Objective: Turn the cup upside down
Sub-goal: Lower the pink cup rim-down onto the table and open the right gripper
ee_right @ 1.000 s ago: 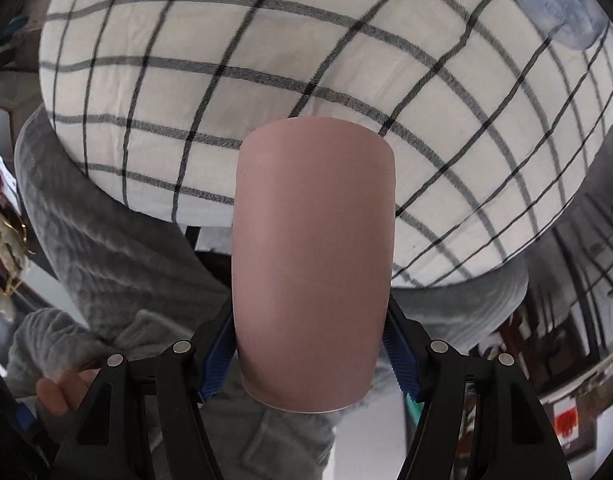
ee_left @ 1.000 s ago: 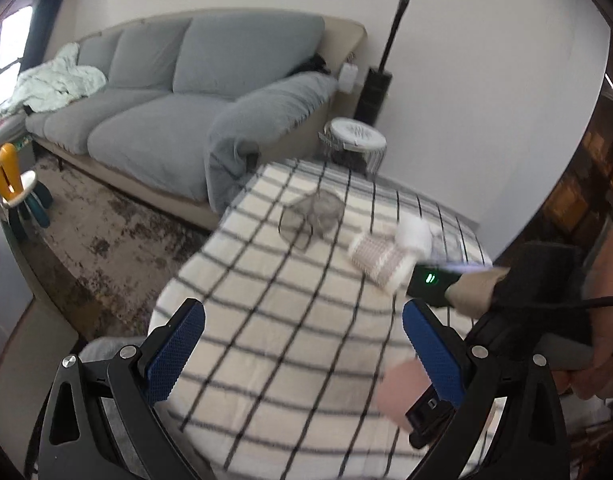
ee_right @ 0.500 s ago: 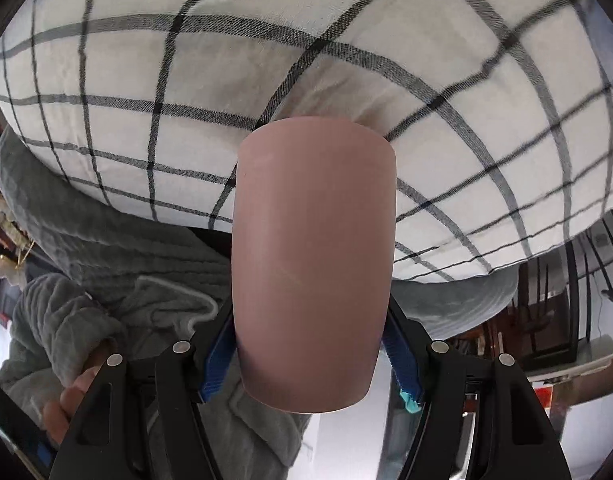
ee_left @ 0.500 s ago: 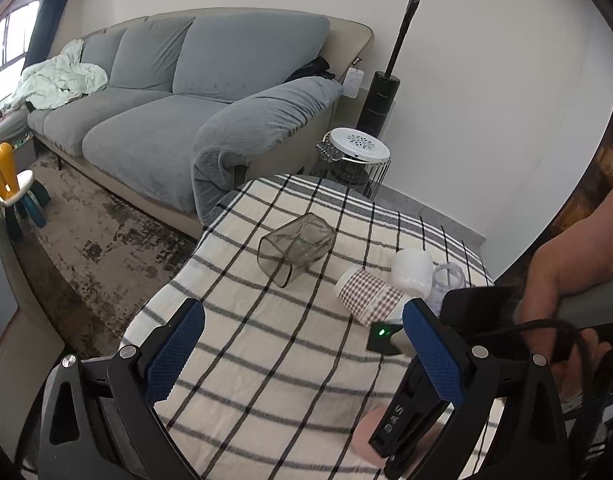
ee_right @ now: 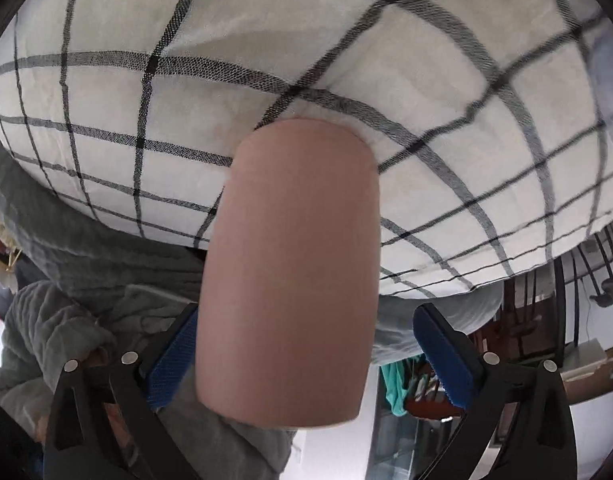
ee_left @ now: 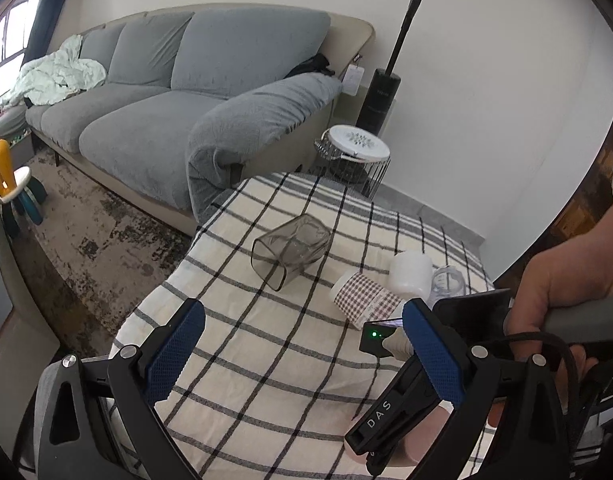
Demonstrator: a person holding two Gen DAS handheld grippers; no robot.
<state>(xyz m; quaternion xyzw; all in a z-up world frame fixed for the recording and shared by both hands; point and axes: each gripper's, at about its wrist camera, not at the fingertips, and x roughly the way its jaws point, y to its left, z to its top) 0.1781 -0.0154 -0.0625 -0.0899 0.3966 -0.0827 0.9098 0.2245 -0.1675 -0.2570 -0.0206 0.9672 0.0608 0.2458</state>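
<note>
A plain pink cup (ee_right: 290, 272) stands with one end on the checked tablecloth (ee_right: 266, 52), its far rim touching the cloth. My right gripper (ee_right: 306, 360) is open around it: the right pad (ee_right: 442, 356) stands clear of the cup, the left pad (ee_right: 174, 364) is close beside it. In the left wrist view the right gripper (ee_left: 390, 424) points down at the table's near right, with a bit of the pink cup (ee_left: 416, 440) behind it. My left gripper (ee_left: 302, 356) is open and empty above the table's near edge.
On the table lie a clear grey square container (ee_left: 290, 252) on its side, a checked paper cup (ee_left: 364, 300) on its side, a white cup (ee_left: 410, 274) and a clear bottle (ee_left: 446, 280). A grey sofa (ee_left: 178, 104) and a wire side table (ee_left: 352, 156) stand beyond.
The right gripper has lowered the pink cup onto the cloth and its jaws have opened off it. The left gripper has drawn back slightly.
</note>
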